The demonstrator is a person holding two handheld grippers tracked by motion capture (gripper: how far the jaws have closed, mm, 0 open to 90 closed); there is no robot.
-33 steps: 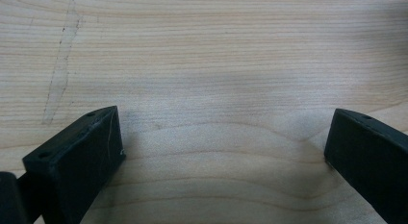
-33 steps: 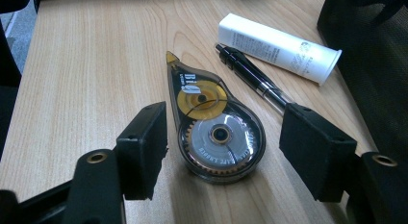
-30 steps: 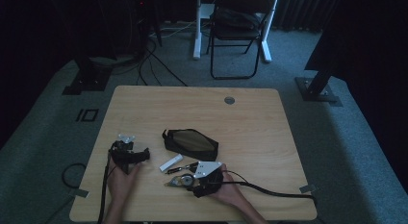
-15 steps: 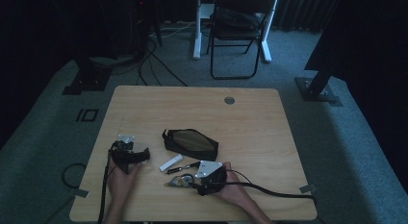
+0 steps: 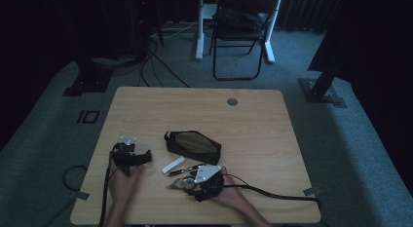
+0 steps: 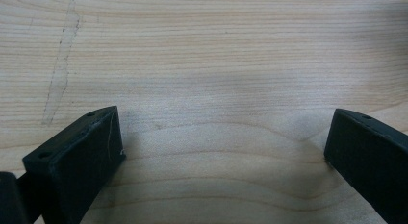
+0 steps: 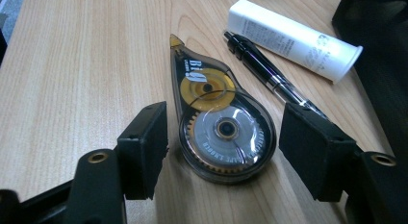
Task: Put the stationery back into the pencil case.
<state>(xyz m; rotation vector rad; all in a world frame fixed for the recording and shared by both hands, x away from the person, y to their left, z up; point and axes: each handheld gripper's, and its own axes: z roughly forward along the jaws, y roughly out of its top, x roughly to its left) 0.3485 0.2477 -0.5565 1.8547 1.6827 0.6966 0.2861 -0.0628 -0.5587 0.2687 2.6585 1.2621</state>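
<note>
The left gripper (image 5: pixel 139 158) rests on the bare pale wooden table (image 5: pixel 253 134), its jaws wide apart and empty. The right gripper (image 7: pixel 223 147) brackets the clear teardrop-shaped correction-tape dispenser (image 7: pixel 219 123), both jaws apart from it. Closing off-centre could squirt its rounded shell toward the black pen (image 7: pixel 269 72) and white tube (image 7: pixel 293 39) close by, though open wood lies leftward.

Dim high view, sharp bright close-ups
</note>
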